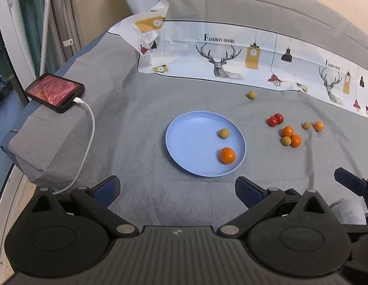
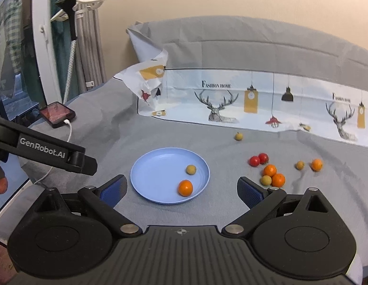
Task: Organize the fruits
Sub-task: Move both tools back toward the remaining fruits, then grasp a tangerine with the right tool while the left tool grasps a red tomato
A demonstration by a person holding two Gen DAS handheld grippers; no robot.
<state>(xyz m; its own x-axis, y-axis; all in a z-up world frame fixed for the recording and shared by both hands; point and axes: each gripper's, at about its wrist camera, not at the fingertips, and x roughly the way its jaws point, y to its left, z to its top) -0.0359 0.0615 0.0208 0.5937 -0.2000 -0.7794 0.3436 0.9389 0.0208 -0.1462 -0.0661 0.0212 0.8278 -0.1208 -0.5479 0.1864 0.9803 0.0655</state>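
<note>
The blue plate [image 2: 148,166] on the gray bedcover [image 1: 136,109] holds one orange [image 2: 185,187] and one small tan fruit [image 2: 191,169]; other fruits lie right of it. Both my grippers, left [image 1: 176,190] and right [image 2: 181,187], hover with fingers spread and empty. Next I'd take the nearest loose orange [image 2: 278,180].

Readable text: "FASHION HOME" printed on the deer-pattern sheet [image 1: 231,54], above the left stag head; repeated smaller above the right stag, legible in both wrist views though small and soft. "GenRobot.AI" in white on the black side arm of the left claw [image 2: 43,148], seen in the right wrist view. Phone screen [image 1: 54,90] shows only a red pattern, nothing legible.
</note>
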